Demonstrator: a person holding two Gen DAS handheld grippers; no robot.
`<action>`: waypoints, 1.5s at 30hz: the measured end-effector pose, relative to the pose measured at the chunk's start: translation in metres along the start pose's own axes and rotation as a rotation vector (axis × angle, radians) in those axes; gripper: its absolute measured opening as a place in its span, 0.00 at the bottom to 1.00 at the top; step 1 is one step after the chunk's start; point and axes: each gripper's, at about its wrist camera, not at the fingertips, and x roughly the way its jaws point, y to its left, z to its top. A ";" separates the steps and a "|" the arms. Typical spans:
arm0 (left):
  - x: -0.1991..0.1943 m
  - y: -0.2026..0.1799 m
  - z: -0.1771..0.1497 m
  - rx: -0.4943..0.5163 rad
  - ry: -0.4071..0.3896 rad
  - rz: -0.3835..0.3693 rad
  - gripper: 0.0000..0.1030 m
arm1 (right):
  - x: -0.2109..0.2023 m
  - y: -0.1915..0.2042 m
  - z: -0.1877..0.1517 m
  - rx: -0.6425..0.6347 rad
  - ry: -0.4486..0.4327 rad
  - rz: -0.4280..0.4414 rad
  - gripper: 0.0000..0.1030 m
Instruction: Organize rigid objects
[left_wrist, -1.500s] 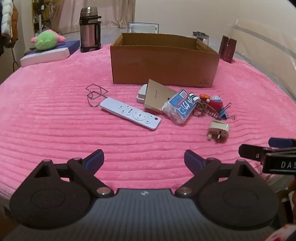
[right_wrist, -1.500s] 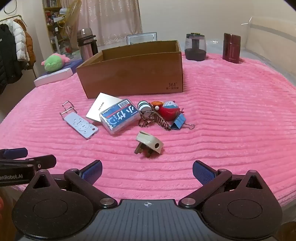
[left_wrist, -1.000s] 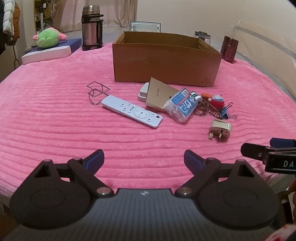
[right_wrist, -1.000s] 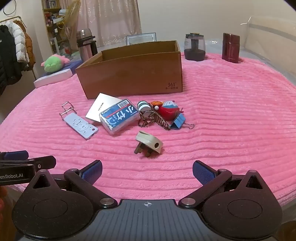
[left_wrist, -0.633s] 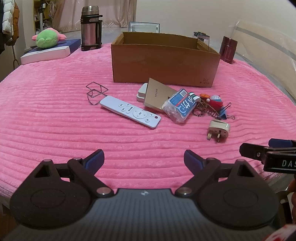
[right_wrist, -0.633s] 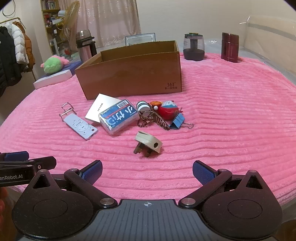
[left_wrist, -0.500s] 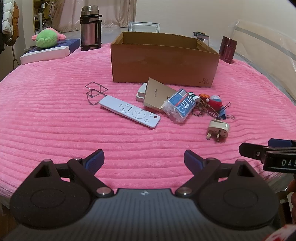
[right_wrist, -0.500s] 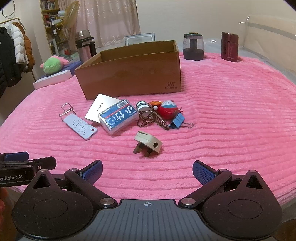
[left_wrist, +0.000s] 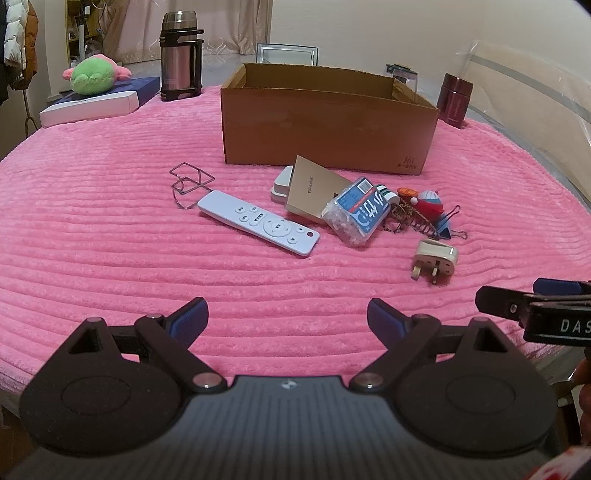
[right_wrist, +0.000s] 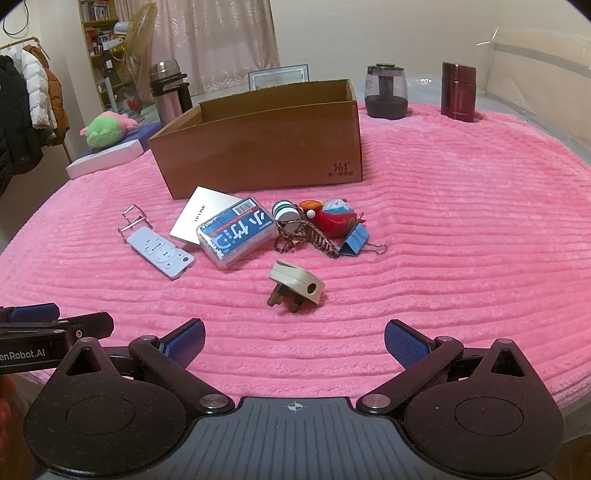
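Currently both idle — left gripper (left_wrist: 287, 317) and right gripper (right_wrist: 294, 338) jaws wide, nothing held; plug (right_wrist: 295, 288) centre frame, cardboard box (right_wrist: 266, 155) above it.

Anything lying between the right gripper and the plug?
Nothing: in the right wrist view, only bare pink blanket lies between the open right gripper and the plug.

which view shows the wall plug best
The right wrist view: the wall plug lies near centre, close, with prongs and round hole clear. The left wrist view shows it smaller, off to the right.
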 end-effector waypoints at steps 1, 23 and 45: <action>0.000 0.000 0.000 0.000 0.000 0.000 0.88 | 0.000 0.000 0.000 0.000 0.000 0.000 0.98; 0.001 0.000 0.000 -0.002 -0.004 -0.004 0.88 | 0.000 0.000 0.000 0.003 0.001 0.003 0.98; 0.010 0.000 0.002 0.006 -0.005 -0.028 0.88 | 0.009 -0.001 -0.001 0.024 -0.003 0.014 0.98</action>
